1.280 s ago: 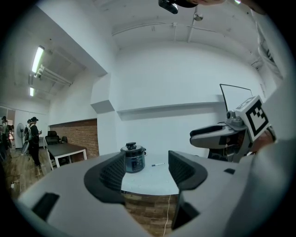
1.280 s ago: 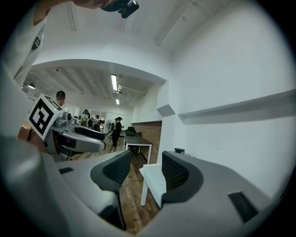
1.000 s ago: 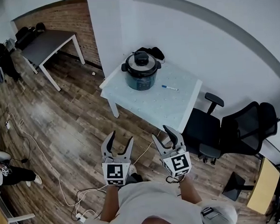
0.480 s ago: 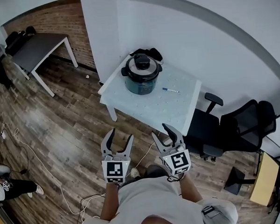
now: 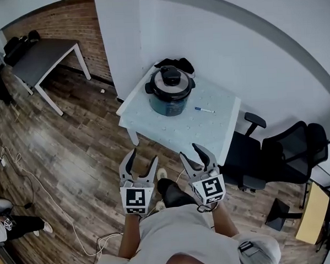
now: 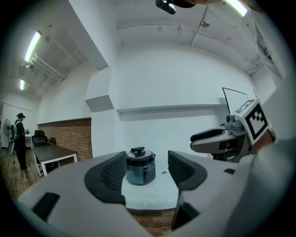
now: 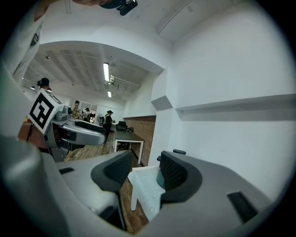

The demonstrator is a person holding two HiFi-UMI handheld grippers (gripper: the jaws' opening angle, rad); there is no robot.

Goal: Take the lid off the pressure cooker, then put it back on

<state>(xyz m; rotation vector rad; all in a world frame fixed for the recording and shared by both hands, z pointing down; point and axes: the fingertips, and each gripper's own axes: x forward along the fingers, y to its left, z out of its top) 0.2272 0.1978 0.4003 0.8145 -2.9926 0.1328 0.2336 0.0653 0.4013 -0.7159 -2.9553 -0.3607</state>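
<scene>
Evidently nothing is done yet: the round dark-blue pressure cooker (image 5: 170,95) stands on the white square table (image 5: 198,129), with its silver, black-knobbed lid (image 5: 171,80) on. Well short of that table, left gripper (image 5: 143,156) and right gripper (image 5: 190,151) hang empty, jaws apart.

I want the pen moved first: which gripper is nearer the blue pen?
Right. The right gripper hangs short of the table, about in line with the pen; the left gripper is short of it too, further left.
</scene>
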